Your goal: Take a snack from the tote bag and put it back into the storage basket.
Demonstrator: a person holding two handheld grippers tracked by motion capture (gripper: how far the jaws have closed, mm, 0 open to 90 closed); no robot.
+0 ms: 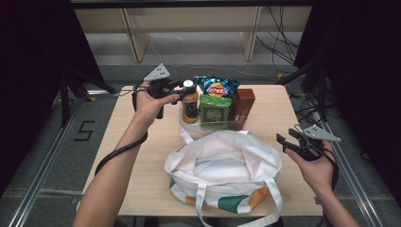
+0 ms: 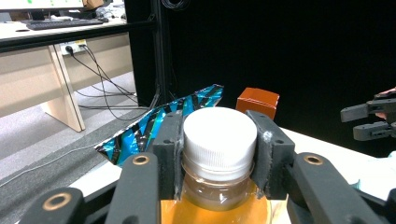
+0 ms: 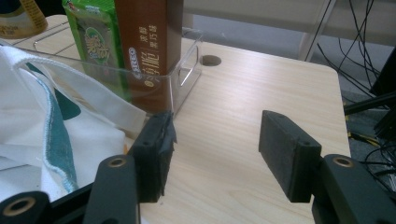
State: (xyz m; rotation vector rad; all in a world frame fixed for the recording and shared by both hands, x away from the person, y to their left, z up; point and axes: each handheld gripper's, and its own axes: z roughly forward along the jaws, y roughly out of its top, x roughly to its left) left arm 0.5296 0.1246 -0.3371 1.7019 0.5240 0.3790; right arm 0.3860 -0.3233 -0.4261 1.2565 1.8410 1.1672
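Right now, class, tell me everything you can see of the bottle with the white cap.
The bottle stands upright at the left end of a clear plastic bin, beside a green packet. It looks like clear plastic holding amber liquid, with a dark label on its body. Its ribbed white cap is screwed on, over a clear neck. The left tool is shut on it, one black pad against each side of the cap.

Even overhead light, dark surrounds, perhaps slight softness.
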